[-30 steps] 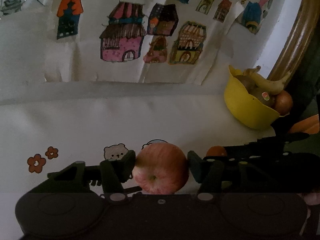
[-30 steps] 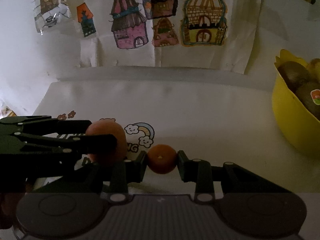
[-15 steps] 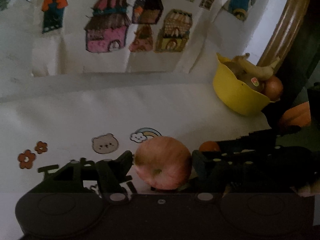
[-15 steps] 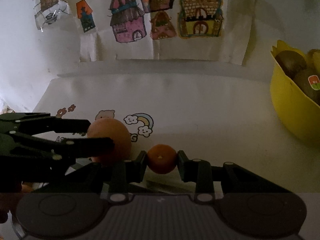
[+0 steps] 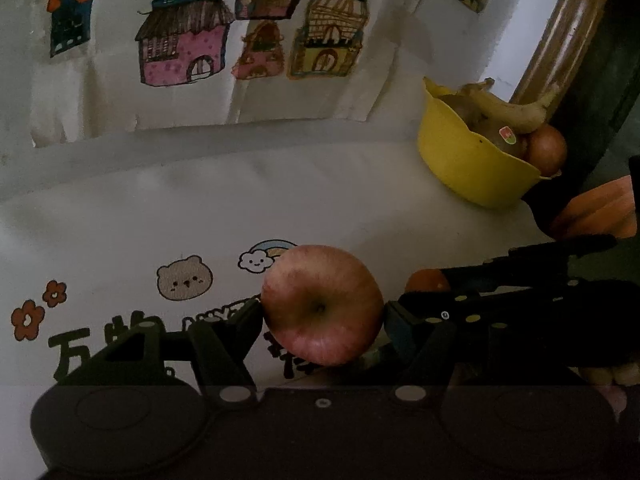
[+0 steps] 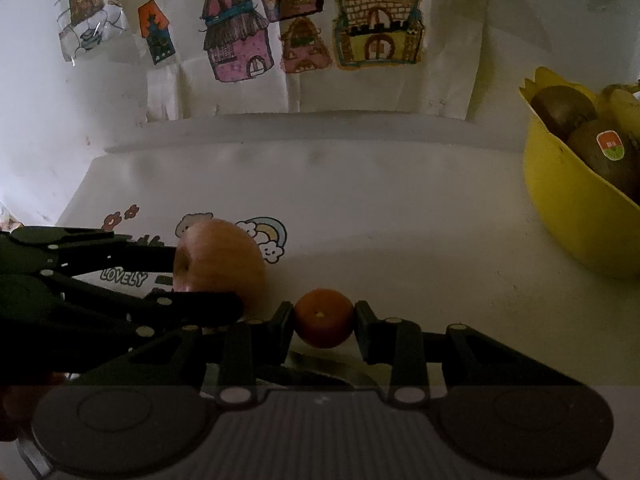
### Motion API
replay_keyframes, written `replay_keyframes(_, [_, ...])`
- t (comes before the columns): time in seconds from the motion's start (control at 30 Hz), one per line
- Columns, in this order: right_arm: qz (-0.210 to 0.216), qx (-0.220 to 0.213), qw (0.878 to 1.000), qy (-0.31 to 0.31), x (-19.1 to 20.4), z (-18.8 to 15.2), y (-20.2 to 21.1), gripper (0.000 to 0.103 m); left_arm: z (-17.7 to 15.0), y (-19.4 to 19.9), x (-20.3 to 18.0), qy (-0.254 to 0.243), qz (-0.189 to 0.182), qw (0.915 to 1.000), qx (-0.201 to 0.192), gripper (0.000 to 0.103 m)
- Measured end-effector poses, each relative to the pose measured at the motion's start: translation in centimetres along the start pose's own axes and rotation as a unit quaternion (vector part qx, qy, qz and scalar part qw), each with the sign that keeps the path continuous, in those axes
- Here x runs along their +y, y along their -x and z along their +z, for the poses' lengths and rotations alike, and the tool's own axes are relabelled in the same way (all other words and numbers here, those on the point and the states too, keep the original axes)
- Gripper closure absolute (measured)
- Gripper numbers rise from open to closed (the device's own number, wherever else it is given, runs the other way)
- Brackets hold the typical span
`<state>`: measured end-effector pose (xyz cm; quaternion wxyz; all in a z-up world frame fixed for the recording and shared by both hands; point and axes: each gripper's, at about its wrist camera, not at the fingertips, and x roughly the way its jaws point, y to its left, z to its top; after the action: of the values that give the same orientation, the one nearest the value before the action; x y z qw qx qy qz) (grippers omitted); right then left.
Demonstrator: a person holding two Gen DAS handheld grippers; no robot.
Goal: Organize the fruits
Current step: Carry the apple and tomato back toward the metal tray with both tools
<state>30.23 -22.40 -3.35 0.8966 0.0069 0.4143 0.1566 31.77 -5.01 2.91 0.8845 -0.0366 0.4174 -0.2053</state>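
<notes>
2 hand-held grippers: apple point(image 5: 322, 304) dimple faces the left wrist camera.

Dim light. White tabletop point(image 6: 400, 216) printed with cartoon bear point(image 5: 184, 278), rainbow point(image 6: 268, 232) and flowers point(image 5: 36, 312). Behind, white wall point(image 6: 36, 120) hung with coloured house drawings point(image 6: 312, 24). Curved wooden frame point(image 5: 568, 36) at right.

Both tools are matte black: the left gripper point(image 5: 322, 320) and right gripper point(image 6: 324, 318) show angular linkage fingers point(image 6: 384, 340) dotted with pale rivets, mounted on grey housings bearing two round embossed discs each.
</notes>
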Motion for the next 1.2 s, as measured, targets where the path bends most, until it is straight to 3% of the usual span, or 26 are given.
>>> replay_keyframes(0.6, [0.021,-0.014,1.000,0.012,2.8,-1.6,3.3,0.066,-1.5,4.7,0.0,0.028,-0.011,0.9992,-0.028,0.037])
replay_keyframes(1.2, [0.028,-0.009,0.999,0.017,3.0,-3.8,3.9,0.066,-3.9,6.4,-2.2,0.004,-0.021,0.9994,-0.029,0.037])
